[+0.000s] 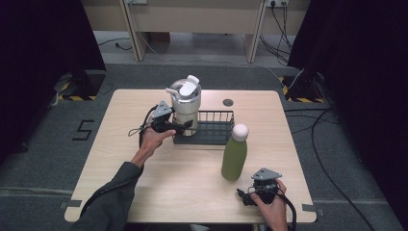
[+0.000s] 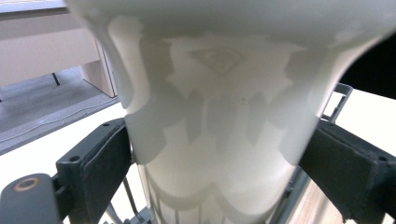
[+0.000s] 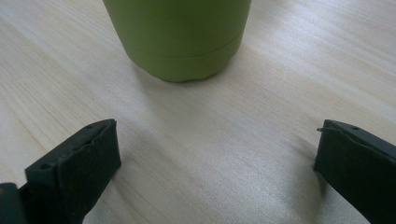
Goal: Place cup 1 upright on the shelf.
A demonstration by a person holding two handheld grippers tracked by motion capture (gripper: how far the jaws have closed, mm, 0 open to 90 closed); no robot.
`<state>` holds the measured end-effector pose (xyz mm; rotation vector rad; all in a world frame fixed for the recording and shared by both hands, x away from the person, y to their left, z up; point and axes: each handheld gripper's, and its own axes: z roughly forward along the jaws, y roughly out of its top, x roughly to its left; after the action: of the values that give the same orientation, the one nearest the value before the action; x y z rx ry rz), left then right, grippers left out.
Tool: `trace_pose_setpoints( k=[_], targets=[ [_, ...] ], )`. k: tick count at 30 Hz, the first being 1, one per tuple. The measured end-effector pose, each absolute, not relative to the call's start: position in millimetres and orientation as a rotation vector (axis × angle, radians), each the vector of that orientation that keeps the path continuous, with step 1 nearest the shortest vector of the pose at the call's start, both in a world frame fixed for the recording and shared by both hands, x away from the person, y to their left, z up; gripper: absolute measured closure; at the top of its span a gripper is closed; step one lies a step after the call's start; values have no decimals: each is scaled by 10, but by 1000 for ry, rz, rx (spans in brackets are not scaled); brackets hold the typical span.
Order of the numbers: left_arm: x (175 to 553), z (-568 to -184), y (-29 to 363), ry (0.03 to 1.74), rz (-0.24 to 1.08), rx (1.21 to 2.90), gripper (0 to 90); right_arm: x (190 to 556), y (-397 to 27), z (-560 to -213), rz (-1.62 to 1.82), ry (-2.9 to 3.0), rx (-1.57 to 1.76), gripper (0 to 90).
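Two bottles occupy us: our left gripper (image 1: 180, 126) pinches the cream tumbler (image 1: 185, 107) at the wire basket's (image 1: 217, 139) left end, probably mid-placement. Our right gripper (image 1: 250, 196), jaws spread, rests near the green bottle (image 1: 234, 155); next we judge it must advance around that base.

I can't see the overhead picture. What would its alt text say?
A person's left gripper clasps the base of a cream tumbler standing at the left end of a black wire basket on a wooden table. Nearer the person, a green bottle with a white cap stands upright, the open right gripper just beside it.
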<state>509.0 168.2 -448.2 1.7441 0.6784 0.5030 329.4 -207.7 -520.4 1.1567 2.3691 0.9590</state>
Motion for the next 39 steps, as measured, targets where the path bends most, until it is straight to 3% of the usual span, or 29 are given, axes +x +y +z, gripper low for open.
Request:
trace_pose_setpoints(
  k=[6, 17, 39],
  targets=[
    [5023, -4466, 1749, 672, 504, 1753, 144, 3294, -2077, -5204, 959, 2369, 1157, 4],
    [4937, -4420, 1842, 622, 524, 1783, 146, 3294, -2076, -5204, 959, 2369, 1157, 4],
    [4489, -4367, 2085, 671, 440, 1787, 146, 3293, -2076, -5204, 959, 2369, 1157, 4]
  ],
)
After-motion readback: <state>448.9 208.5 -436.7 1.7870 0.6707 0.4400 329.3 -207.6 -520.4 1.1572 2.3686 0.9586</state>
